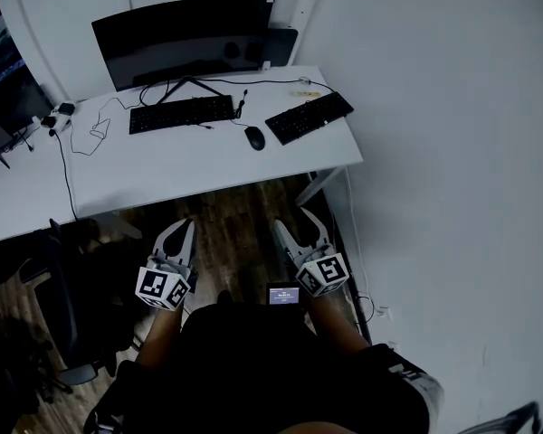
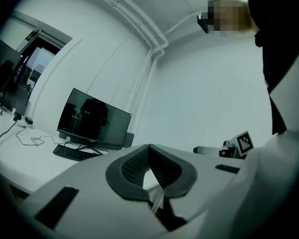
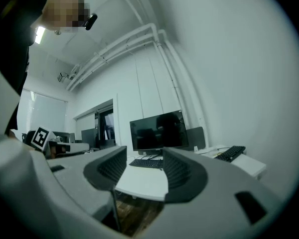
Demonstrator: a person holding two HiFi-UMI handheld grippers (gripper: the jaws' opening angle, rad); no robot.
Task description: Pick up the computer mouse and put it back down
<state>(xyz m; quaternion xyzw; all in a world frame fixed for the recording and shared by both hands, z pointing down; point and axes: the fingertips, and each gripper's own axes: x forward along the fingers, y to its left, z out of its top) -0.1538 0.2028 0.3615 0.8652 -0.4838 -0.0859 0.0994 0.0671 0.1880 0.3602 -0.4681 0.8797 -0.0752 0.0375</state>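
The small black oval computer mouse [image 1: 254,137] lies on the white desk [image 1: 181,174], well apart from both grippers. The right gripper [image 1: 294,222] stands wide and empty; the left gripper [image 1: 185,226] is pinched together on nothing. Coming in wide, the open jaws could clip the angled black keyboard [image 1: 309,117] just beside the mouse, or nudge the mouse off line. Bare desk lies between the mouse and the front edge, giving room to approach

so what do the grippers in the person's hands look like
Both the left gripper and right gripper are pale grey plastic with two tapered jaws lined with dark ribbed pads. Each carries a white cube printed with black square markers. The person wears dark clothing.
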